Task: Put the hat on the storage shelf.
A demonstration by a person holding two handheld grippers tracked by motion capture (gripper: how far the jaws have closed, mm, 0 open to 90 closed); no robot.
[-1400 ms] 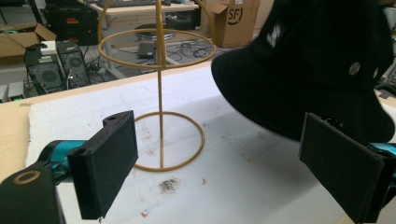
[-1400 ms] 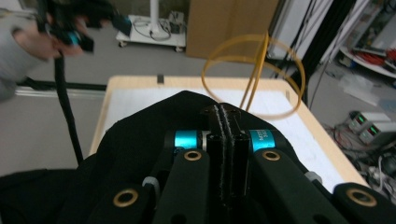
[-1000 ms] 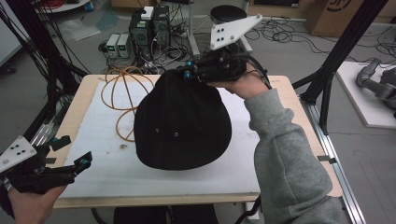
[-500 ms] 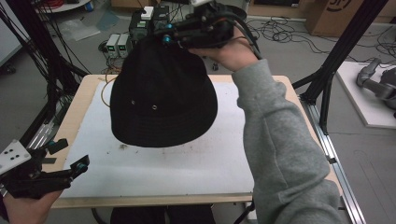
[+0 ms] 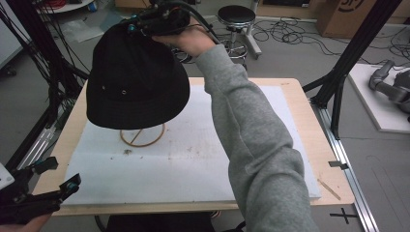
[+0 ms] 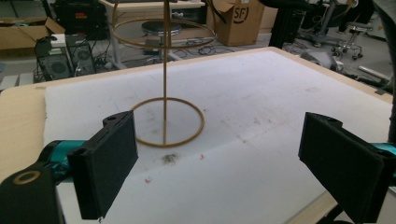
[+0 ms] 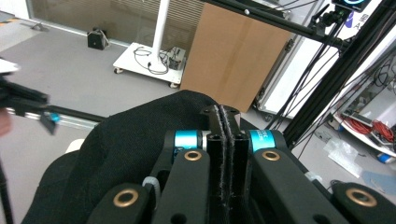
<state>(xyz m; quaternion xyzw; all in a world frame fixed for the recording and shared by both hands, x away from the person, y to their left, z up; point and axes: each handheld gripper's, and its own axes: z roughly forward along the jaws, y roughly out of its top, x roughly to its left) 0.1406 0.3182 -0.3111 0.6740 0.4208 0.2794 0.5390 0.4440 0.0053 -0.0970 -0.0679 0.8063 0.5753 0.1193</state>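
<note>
The right gripper [image 5: 145, 24] holds a black hat [image 5: 137, 79] up in the air, its jaws pinched tight on the top of the hat. The hat hangs above a thin wire stand [image 6: 165, 88] (a ring on a stick) on the white tabletop [image 5: 193, 159]. The left gripper [image 5: 60, 176] waits low at the near corner, jaws wide apart and holding nothing.
</note>
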